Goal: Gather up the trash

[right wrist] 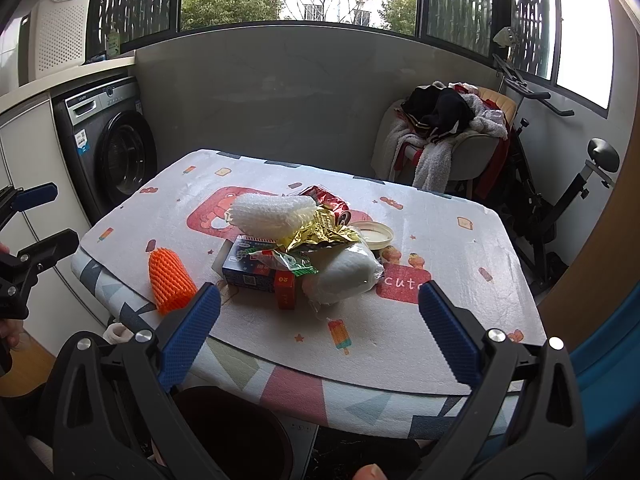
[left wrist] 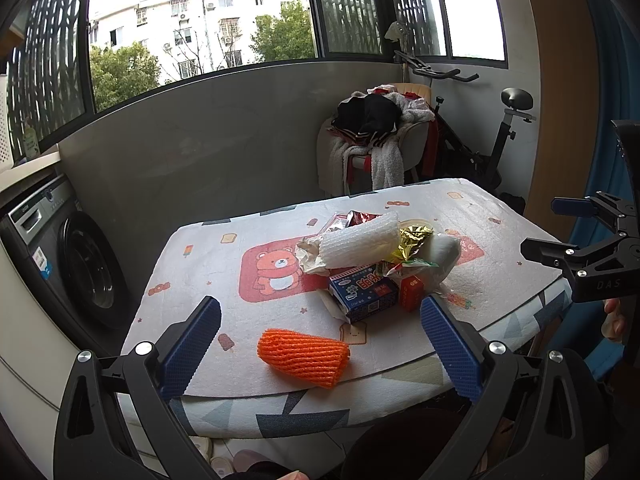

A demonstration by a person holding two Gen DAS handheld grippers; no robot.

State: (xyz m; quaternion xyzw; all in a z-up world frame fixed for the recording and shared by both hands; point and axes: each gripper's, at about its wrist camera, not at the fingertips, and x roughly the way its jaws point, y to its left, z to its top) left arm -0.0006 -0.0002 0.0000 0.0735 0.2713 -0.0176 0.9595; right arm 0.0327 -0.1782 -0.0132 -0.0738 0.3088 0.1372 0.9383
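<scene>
Both grippers hang in front of the desk [left wrist: 224, 264] with nothing between their fingers; the left gripper [left wrist: 320, 340] has its blue ribbed fingers [left wrist: 192, 344] spread wide at the lower part of the left wrist view, and the right gripper [right wrist: 319, 330] is spread in the same way in its own view; I judge that no piece is collected yet.

The trash lies on the desk, which is covered by a white cloth with a red bear print [left wrist: 276, 272]; the orange foam net sleeve [left wrist: 303, 356] lies alone near the front edge, apart from the heap, framed between the left fingers in the lower centre, so it looks the easiest first piece. The heap sits in the middle of the frame: a white foam net sleeve [left wrist: 360, 242] on top, a crumpled gold foil wrapper [left wrist: 414, 240] beside it, a blue printed carton [left wrist: 366, 294] and a small red box [right wrist: 286, 290] at the front, a white wad in clear plastic [right wrist: 344, 276], a crushed red can [right wrist: 328, 200] behind.

A dark round bin [right wrist: 236, 432] stands under the front edge of the desk, at the bottom of the right wrist view; probably it is placed there so that pieces drop in after a short move.
</scene>
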